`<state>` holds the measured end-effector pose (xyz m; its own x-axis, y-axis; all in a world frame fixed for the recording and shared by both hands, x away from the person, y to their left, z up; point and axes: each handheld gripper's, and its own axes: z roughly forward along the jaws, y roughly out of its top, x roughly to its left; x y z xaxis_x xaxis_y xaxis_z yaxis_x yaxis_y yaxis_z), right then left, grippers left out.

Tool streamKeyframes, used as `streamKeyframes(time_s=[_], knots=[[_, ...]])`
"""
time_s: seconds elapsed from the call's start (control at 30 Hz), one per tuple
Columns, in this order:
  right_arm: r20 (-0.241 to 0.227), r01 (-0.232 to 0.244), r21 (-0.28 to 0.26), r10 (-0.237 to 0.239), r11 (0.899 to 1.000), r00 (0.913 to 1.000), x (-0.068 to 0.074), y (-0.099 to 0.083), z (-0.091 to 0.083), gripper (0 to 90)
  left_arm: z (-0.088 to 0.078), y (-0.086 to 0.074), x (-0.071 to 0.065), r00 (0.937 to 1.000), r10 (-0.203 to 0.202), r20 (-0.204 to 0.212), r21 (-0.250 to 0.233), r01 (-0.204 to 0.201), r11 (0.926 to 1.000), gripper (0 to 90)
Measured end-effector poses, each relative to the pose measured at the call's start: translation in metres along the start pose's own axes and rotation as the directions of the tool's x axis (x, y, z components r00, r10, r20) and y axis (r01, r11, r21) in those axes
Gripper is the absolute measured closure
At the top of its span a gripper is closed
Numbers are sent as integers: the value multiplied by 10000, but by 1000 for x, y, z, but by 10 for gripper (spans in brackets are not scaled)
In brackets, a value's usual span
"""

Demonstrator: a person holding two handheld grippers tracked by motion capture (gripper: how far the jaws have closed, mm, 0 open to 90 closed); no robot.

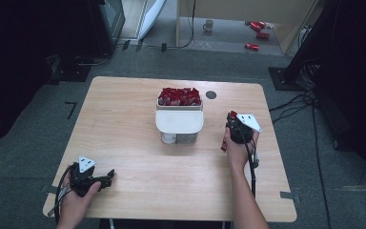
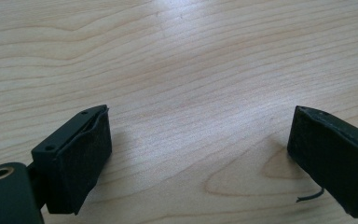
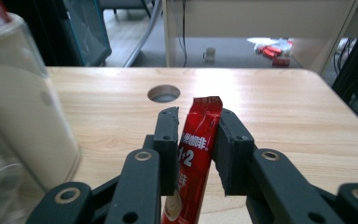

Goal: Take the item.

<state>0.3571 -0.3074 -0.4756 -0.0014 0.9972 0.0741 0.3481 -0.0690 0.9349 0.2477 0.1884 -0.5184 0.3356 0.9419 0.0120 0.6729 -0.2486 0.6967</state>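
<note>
A red coffee-mix sachet (image 3: 196, 149) stands upright between the jaws of my right gripper (image 3: 198, 116), which is shut on it. From above, that right gripper (image 1: 232, 119) is held over the table's right side, just right of a white container (image 1: 179, 121). The sachet's (image 1: 224, 145) lower end pokes out below the hand. An open box on top of the container is full of red sachets (image 1: 179, 97). My left gripper (image 1: 108, 175) rests at the table's near left corner. In its own view the left gripper (image 2: 198, 121) is open, with bare wood between its jaws.
A round cable hole (image 1: 211, 94) sits in the wooden table (image 1: 124, 109) behind the container, also ahead of the right gripper as the hole (image 3: 163, 93). The container's pale wall (image 3: 23, 116) is close on the left. A mug (image 1: 208, 25) and red packets (image 1: 257, 28) lie on the floor beyond.
</note>
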Motion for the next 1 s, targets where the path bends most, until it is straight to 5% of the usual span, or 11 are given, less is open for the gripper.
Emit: streamKeyframes(time_s=[0.57,0.93,1.0], knots=[[-104,-83,1530,100,9882,9999,-2,-18,39,682,0,0,0,10000,-2,0,-5,2,10000,67],[-488,-189,1377,258,9903,9985,-7,-8,26,507,0,0,0,10000,2,1,-7,-2,10000,67],[-502,128,1316,-62,9912,9987,-6,-7,15,493,0,0,0,10000,2,0,-1,-2,10000,67]])
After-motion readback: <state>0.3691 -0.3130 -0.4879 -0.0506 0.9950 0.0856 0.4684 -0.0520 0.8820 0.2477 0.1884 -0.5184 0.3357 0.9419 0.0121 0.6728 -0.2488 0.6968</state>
